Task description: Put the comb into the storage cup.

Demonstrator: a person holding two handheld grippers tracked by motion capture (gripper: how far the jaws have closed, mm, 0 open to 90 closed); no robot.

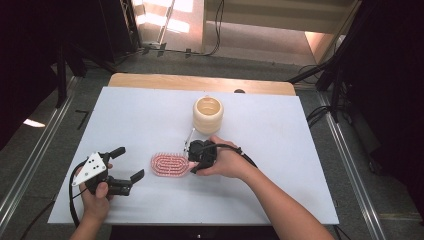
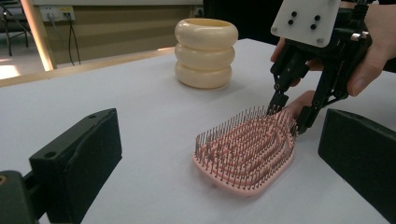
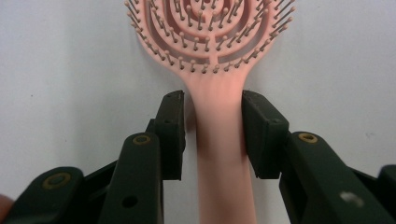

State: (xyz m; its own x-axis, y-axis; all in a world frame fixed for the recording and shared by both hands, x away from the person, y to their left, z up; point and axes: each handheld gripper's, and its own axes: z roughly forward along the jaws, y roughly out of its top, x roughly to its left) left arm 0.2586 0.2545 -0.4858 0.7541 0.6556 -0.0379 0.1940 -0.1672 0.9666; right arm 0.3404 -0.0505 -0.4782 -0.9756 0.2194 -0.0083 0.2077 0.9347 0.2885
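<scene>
A pink hairbrush [image 1: 169, 165] lies bristles up on the white table, its handle pointing right. My right gripper [image 1: 192, 159] reaches down over that handle. In the right gripper view the jaws [image 3: 212, 135] stand close on both sides of the handle [image 3: 219, 154]: the right pad touches it and the left pad is a sliver off. In the left gripper view this gripper [image 2: 288, 116] stands at the far end of the brush [image 2: 247, 149]. My left gripper [image 1: 127, 162] rests open left of the brush, holding nothing, and points at it.
A cream ribbed cup [image 1: 208, 115] stands upright behind the brush, also seen as the cup [image 2: 205, 46] in the left gripper view. The white table top [image 1: 280, 150] has free room right and left. Floor and dark stands surround the table.
</scene>
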